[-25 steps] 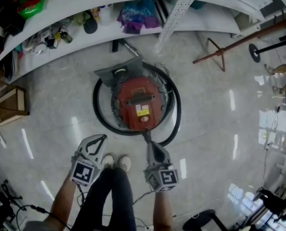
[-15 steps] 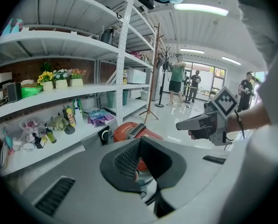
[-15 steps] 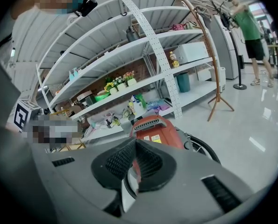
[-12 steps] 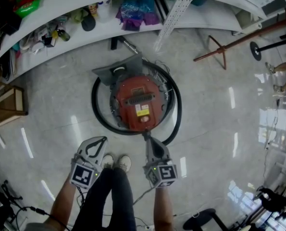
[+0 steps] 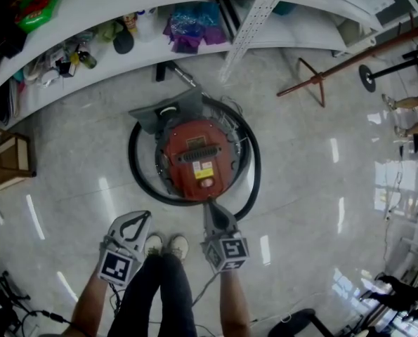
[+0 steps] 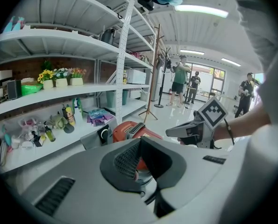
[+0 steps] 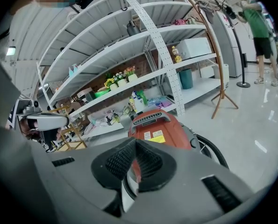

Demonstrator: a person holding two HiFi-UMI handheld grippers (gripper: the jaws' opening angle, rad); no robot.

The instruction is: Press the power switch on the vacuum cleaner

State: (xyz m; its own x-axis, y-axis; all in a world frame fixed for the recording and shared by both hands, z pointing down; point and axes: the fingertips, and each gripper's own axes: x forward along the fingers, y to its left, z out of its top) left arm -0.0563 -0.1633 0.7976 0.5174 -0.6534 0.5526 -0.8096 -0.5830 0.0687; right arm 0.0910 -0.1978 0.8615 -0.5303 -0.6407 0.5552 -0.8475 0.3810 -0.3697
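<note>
The person's legs and two pale shoes [image 5: 166, 244] are nearest, planted on the glossy floor [image 5: 300, 160]. To either side of them an arm reaches forward with a hand-held gripper.

The left hand-held gripper [image 5: 144, 217] hangs above the floor just left of the shoes. Its jaws are together at the tips and hold nothing. It is well short of the vacuum.

The right hand-held gripper [image 5: 209, 206] reaches further. Its jaws are likewise pressed together and empty, and the tip comes right up to the near edge of the vacuum [image 5: 197, 159]. Whether it touches I cannot tell.

The vacuum is a round red canister standing on the floor straight ahead of the person. It has a grille across its top and a yellow label [image 5: 203, 171] on the near side. A black hose [image 5: 134, 167] loops around it in a ring. A grey nozzle [image 5: 168, 107] lies against its far left side.

Beyond it a white shelf [image 5: 145, 55] runs along the wall, low down, with bottles and a purple bag [image 5: 187, 30] on it. More shelves rise above. A wooden coat stand [image 5: 319, 77] is to the right of the shelving. Further back, people [image 6: 178, 80] stand near the bright windows.
</note>
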